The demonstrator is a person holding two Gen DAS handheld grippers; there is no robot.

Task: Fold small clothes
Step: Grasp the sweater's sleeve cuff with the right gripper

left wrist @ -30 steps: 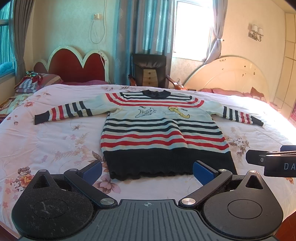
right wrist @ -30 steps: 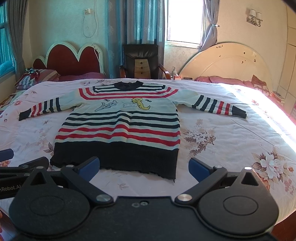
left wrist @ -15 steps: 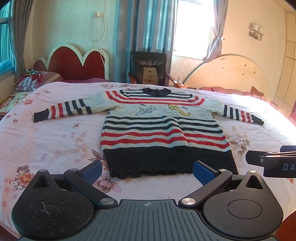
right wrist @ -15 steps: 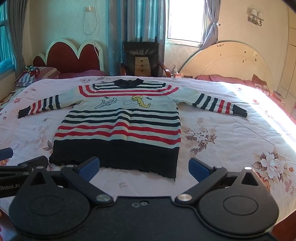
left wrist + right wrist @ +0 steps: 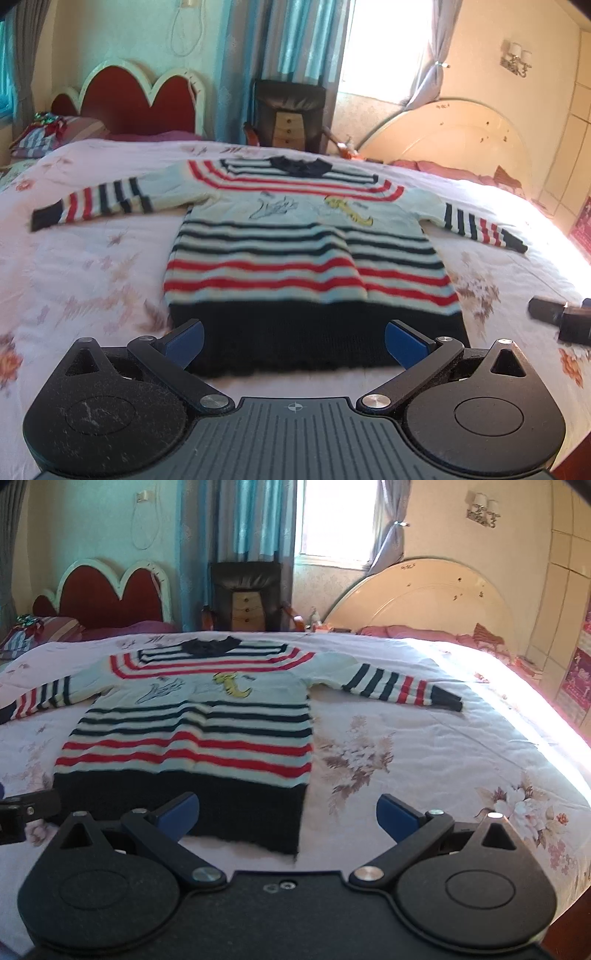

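A small knitted sweater (image 5: 306, 254) (image 5: 199, 731) with red and navy stripes lies flat on the bed, both sleeves spread wide, its dark hem nearest me. My left gripper (image 5: 294, 341) hovers open over the hem's middle, with nothing between its blue pads (image 5: 184, 341). My right gripper (image 5: 288, 814) is open too, above the hem's right corner. Each gripper shows at the edge of the other's view: the right gripper (image 5: 561, 319) and the left gripper (image 5: 26, 808).
The bed carries a pale floral cover (image 5: 424, 760). Behind it stand a red heart-shaped headboard (image 5: 125, 99), a dark chair (image 5: 290, 110) and a cream round headboard (image 5: 424, 594). Folded clothes (image 5: 40, 133) sit at the far left. Sunlight glares along the bed's right edge.
Both grippers have moved forward and lower toward the sweater's hem, which now lies right between their fingers. The sweater itself has not shifted.
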